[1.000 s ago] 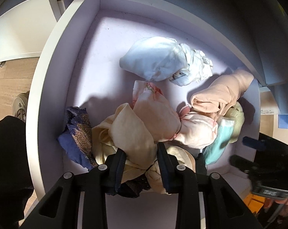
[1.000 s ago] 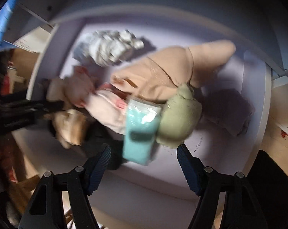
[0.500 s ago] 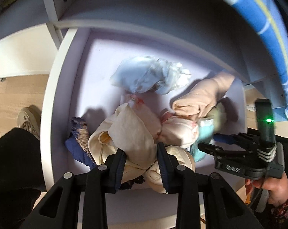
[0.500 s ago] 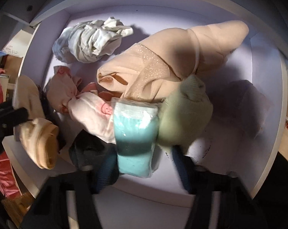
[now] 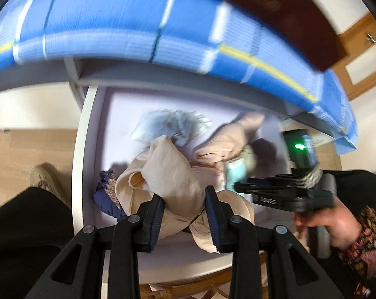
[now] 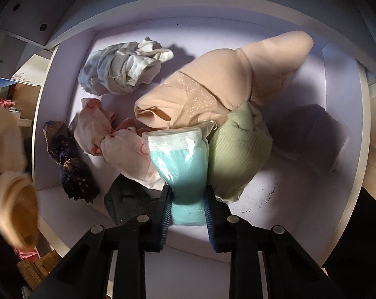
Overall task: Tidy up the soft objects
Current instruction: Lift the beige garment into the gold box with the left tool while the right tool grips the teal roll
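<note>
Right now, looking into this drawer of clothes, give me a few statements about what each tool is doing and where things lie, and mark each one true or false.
1. The right tool is shut on the teal packet. True.
2. The left tool is open with nothing between its fingers. False: it is shut on the cream cloth bundle.
3. The green ribbed bundle lies against the teal packet. True.
4. The white crumpled cloth sits on top of the peach garment. False: it lies apart from it on the drawer floor.
5. The dark patterned bundle is near a drawer wall. True.
</note>
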The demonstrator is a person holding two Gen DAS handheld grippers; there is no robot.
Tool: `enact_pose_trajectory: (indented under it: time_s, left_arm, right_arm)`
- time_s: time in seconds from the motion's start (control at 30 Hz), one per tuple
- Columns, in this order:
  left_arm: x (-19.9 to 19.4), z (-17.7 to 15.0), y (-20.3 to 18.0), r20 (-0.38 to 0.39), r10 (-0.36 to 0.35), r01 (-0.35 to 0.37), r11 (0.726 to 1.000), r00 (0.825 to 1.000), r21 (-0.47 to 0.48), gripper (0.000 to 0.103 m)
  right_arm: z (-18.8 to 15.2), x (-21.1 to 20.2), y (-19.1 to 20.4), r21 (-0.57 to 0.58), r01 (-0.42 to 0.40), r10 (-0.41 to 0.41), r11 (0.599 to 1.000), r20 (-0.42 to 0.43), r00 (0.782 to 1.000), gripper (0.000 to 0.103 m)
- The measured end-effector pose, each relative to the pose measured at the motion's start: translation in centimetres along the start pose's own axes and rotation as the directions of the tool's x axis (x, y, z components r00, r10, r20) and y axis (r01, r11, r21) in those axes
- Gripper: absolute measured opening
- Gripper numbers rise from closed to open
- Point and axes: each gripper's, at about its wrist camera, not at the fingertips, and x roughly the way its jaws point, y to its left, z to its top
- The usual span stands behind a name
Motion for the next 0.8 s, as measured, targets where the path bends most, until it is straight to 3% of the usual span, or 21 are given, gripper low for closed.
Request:
enact_pose_trajectory:
  time_s: [0.27, 0.4, 0.57, 0.7, 0.8]
  left_arm:
    - [-6.9, 0.6, -3.9, 0.086, -0.049, 0.035, 0.987, 0.995, 0.157, 0.031]
    - [-10.6, 2.6, -5.3, 0.140, -0.100, 0.074, 0.981, 0.985, 0.182, 0.031]
    - [-14.5, 6.9, -7.0, 0.212, -0.149, 0.108, 0.975, 0.966, 0.195, 0.032]
    - [-16.2, 11.7, -8.1, 0.271, -0.120, 0.067, 0.978, 0.955, 0.197, 0.031]
    - [-15.8, 15.7, -7.5, 0.288, -0.113, 0.077, 0.988, 0.951, 0.133, 0.032]
  right_arm:
    - [0.2, 0.0, 0.3, 0.001, 0.006, -0.006, 1.000, -0.009, 1.000, 0.026]
    - [0.1, 0.2, 0.4, 0.000, 0.006, -0.006, 1.000, -0.013, 1.000, 0.026]
    - [0.1, 0.3, 0.5, 0.003, 0.005, -0.004, 1.000, -0.013, 1.000, 0.026]
    - [0.3, 0.5, 0.4, 0.009, -0.002, 0.003, 1.000, -0.015, 1.000, 0.026]
    - [0.4, 0.4, 0.0, 0.019, -0.012, 0.013, 1.000, -0.018, 1.000, 0.026]
